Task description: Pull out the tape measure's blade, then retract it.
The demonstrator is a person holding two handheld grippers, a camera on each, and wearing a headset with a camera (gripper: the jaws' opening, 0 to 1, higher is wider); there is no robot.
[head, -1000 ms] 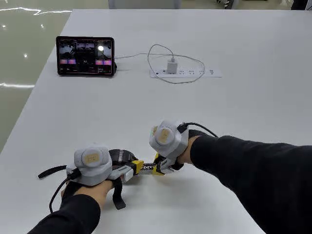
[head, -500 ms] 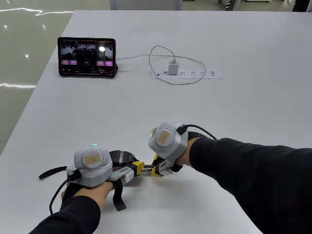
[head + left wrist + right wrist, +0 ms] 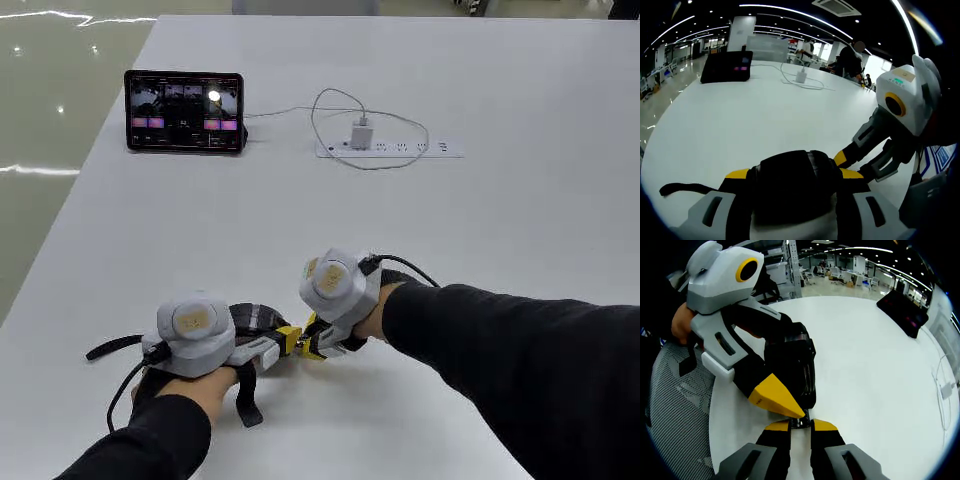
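While the left gripper [image 3: 794, 174] clamps the tape measure [image 3: 795, 365] near the table's [image 3: 400, 220] front edge, the right gripper [image 3: 801, 426] pinches the blade tip [image 3: 801, 421] at the case mouth. Almost no blade shows, so the pull-out looks barely begun.

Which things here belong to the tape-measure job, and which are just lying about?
In the job: tape measure, clamped in the left gripper; its blade tip, pinched by the right gripper.
Lying about: tablet, power strip, charger.
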